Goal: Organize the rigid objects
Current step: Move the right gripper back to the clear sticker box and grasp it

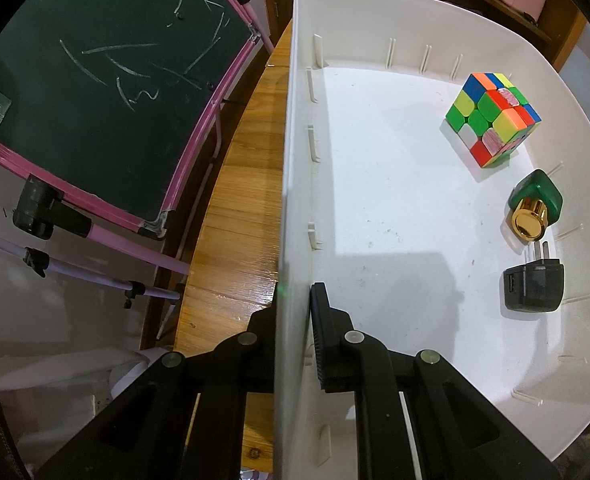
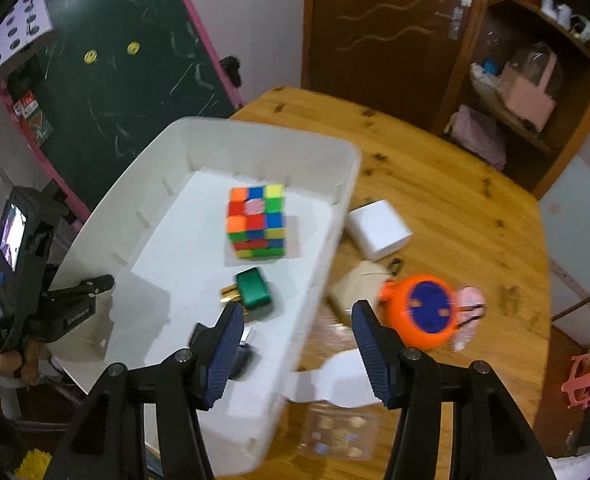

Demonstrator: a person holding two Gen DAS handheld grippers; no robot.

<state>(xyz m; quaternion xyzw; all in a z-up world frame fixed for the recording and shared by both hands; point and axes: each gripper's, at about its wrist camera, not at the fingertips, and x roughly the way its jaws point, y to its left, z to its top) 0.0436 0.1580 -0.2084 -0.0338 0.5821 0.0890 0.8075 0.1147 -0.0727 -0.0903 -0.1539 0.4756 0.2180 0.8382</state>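
My left gripper [image 1: 293, 304] is shut on the left wall of the white bin [image 1: 375, 200], one finger outside and one inside. It shows again in the right wrist view, where a hand holds the left gripper [image 2: 83, 292] on the bin [image 2: 167, 248] at its near left corner. In the bin lie a colourful puzzle cube [image 1: 493, 118] [image 2: 257, 222], a green bottle with a gold cap [image 1: 535, 204] [image 2: 253, 288] and a black plug charger [image 1: 533, 286] [image 2: 241, 354], partly behind a finger. My right gripper [image 2: 297, 312] hangs open and empty above the bin's right rim.
The bin stands on a wooden table [image 2: 435, 184]. Right of it lie a white charger block [image 2: 379, 228], a beige item [image 2: 355, 284], an orange and blue round item [image 2: 423, 312], a pink item [image 2: 469, 312] and a clear plastic pack [image 2: 339, 432]. A chalkboard [image 1: 107, 80] stands left.
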